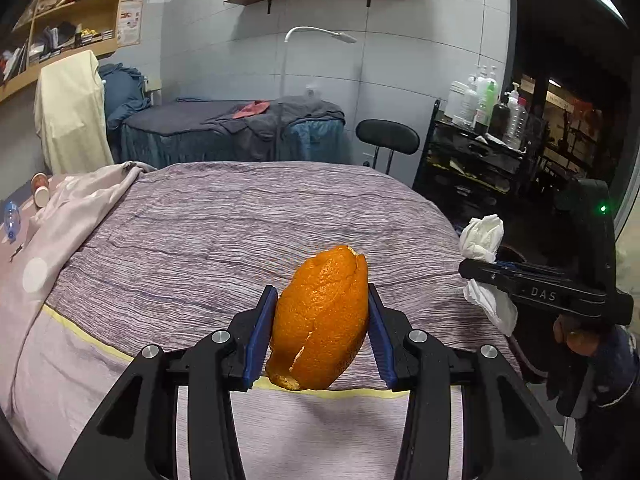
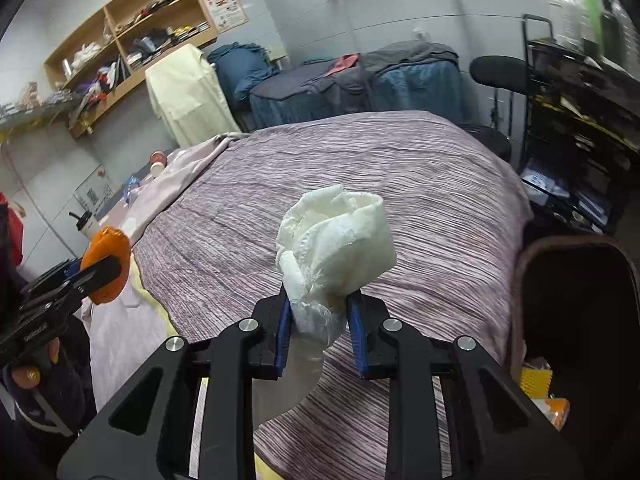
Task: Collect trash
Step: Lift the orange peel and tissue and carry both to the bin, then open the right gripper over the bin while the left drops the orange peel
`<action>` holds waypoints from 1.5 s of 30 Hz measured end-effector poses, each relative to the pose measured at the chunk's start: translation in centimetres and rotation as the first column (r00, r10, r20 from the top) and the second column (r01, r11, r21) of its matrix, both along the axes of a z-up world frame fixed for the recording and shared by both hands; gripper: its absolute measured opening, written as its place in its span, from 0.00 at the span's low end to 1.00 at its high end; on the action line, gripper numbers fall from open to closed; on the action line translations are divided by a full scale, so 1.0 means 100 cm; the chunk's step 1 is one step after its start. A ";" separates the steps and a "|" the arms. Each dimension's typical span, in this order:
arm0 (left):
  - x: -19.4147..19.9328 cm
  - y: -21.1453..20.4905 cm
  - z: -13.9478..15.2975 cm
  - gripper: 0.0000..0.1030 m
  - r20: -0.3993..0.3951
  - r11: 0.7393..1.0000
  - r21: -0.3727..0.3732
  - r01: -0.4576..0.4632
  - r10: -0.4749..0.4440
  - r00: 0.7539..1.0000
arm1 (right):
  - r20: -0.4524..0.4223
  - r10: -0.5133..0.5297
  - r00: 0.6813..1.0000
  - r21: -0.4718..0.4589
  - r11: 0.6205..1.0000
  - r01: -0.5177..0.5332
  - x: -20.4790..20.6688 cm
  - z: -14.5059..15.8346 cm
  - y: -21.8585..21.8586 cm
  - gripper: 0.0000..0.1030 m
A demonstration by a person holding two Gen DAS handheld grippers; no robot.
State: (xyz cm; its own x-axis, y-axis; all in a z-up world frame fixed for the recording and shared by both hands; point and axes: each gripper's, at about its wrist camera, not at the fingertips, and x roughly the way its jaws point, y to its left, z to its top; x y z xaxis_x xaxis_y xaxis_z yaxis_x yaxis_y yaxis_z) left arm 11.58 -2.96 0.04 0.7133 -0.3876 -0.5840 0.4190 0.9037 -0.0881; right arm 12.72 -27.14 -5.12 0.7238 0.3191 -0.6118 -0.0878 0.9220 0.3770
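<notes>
Above the purple striped bedspread (image 1: 248,216), both grippers carry trash clear of the bed. At the centre of the left wrist view, the left gripper (image 1: 322,320) has its blue pads pressed on either side of an orange peel (image 1: 322,320), jaws at a moderate width set by the peel. At 3 o'clock in that same view the right gripper (image 1: 488,276) shows side-on, with a crumpled white tissue (image 1: 482,236) pinched in it. The right wrist view confirms this: the jaws stand narrow and clamp the lower twist of the tissue, whose bulk billows up above the pads at the frame's centre, while the peel appears at 9 o'clock, lifted off the bed.

Judging by this, picking up these two pieces is done; dropping them is left. A dark, brown-rimmed container (image 2: 576,320) at 3 o'clock in the right wrist view may be the bin, though that cannot be confirmed.

More remains, it seems. At 9 o'clock in the left wrist view, beyond the pale sheet (image 1: 68,232), lie two paper cups (image 1: 40,190) and a clear plastic bottle (image 1: 12,220), untouched. Whether other litter exists out of view cannot be told.
</notes>
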 end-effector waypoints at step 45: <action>-0.033 -0.203 -0.029 0.42 -0.137 0.925 -0.026 0.380 -0.380 0.915 | -0.122 -0.528 0.841 -0.102 0.849 0.518 -0.087 -0.092 -0.181 0.78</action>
State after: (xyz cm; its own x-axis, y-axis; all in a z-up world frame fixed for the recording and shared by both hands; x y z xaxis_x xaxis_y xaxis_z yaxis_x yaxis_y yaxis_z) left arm 8.24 -23.27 -2.84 0.4258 -0.6128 -0.6657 0.7145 0.6791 -0.1682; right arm 4.01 -45.29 -14.29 0.6776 -0.1249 -0.7247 0.4633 0.8378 0.2888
